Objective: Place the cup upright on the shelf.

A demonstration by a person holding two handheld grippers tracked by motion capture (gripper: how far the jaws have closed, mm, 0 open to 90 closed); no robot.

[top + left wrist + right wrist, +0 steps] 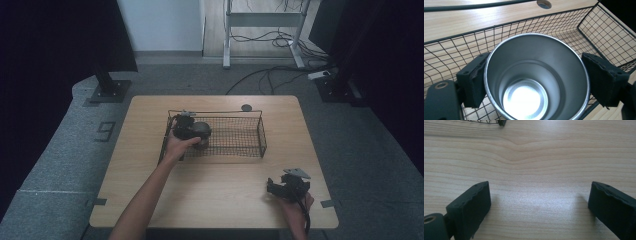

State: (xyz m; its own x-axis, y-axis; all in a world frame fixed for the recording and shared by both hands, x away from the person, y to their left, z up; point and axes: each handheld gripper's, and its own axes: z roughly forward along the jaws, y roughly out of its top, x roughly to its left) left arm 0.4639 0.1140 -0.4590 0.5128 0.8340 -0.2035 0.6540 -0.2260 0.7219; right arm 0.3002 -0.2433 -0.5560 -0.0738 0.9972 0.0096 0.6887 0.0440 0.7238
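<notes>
The left gripper (534, 82) has its jaws clamped on the sides of a shiny round steel cup (536, 77), holding it inside the black wire mesh basket (240, 135) at the basket's left end, toward the far side of the pale wooden table (210, 185). The cup's mouth faces the gripper, its long axis running along the jaws. The right gripper (290, 187) rests by the table's near right corner, jaws spread and empty, well apart from the cup.

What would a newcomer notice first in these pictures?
Most striking is the shiny steel cup, clamped between the left gripper's fingers at the left end of the black wire basket on the wooden table. The right gripper sits open and empty near the table's front right corner.
</notes>
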